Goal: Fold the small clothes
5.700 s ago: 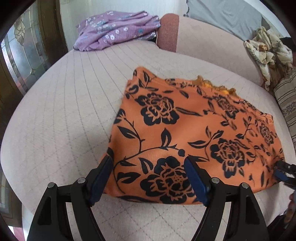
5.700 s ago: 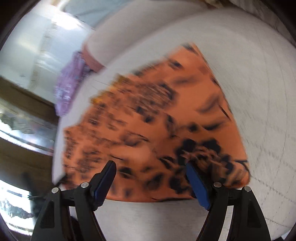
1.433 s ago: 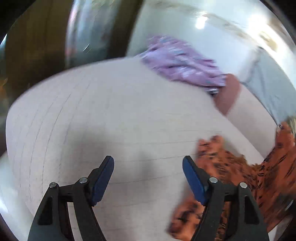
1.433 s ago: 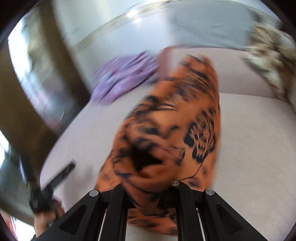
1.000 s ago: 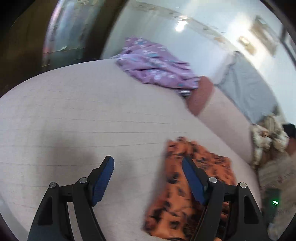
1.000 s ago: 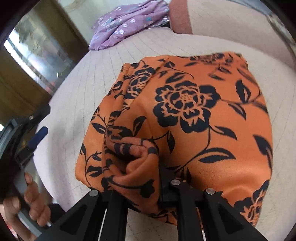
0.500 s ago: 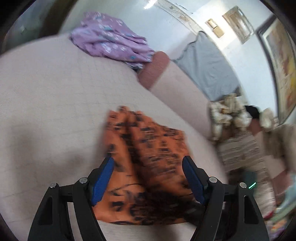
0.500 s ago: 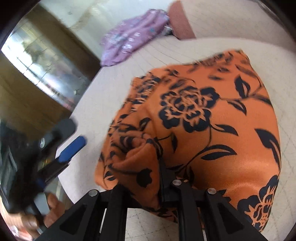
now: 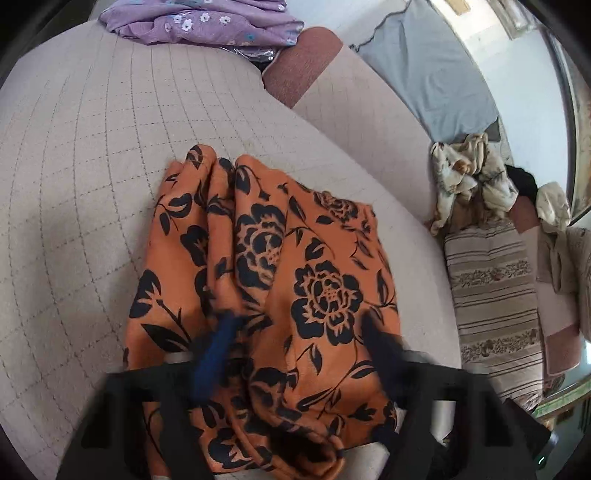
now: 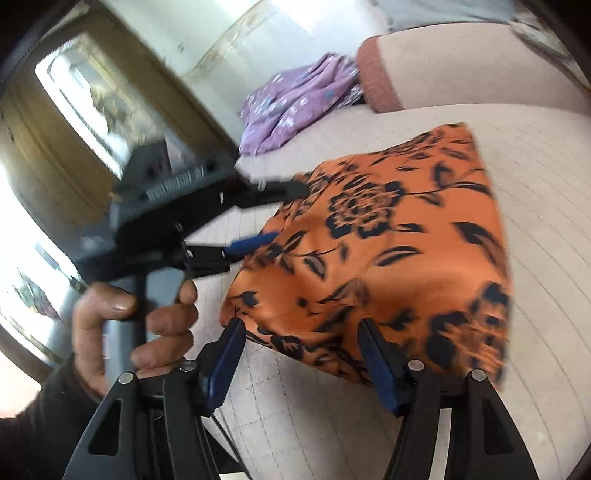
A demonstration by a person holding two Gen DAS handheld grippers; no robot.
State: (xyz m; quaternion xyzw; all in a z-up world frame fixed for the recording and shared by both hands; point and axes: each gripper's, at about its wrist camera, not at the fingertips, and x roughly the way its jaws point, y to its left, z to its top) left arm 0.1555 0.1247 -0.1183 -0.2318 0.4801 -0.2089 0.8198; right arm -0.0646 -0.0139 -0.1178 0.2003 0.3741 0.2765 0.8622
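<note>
Left wrist view: The orange floral garment [image 9: 266,280] lies folded into a loose bundle on the quilted cushion [image 9: 92,177], well apart from the purple garment [image 9: 199,22] at the cushion's far end. The left gripper [image 9: 299,332] sits over the near part of the orange garment. Its fingers [image 9: 218,350] are blurred and have just been closing to a partly open gap, with folds of the cloth lying between them; whether the pads already press on the cloth cannot be told.

Right wrist view: The right gripper [image 10: 301,354] is at the orange garment's near edge [image 10: 369,266]. Its fingers [image 10: 376,362] have just been opening and stand apart; the cloth lies beyond the tips and is not held. The left gripper [image 10: 273,214] enters beside the orange garment's left edge, carried by the person's hand [image 10: 136,325].

Handling: The orange garment appears light, thin and limp, with a smooth face that probably slips. It holds no crease by itself, and stacked layers are likely to slide apart. The best hold is judged to be a corner or folded edge, pinching all layers together, with one gripper at each end of that edge.
</note>
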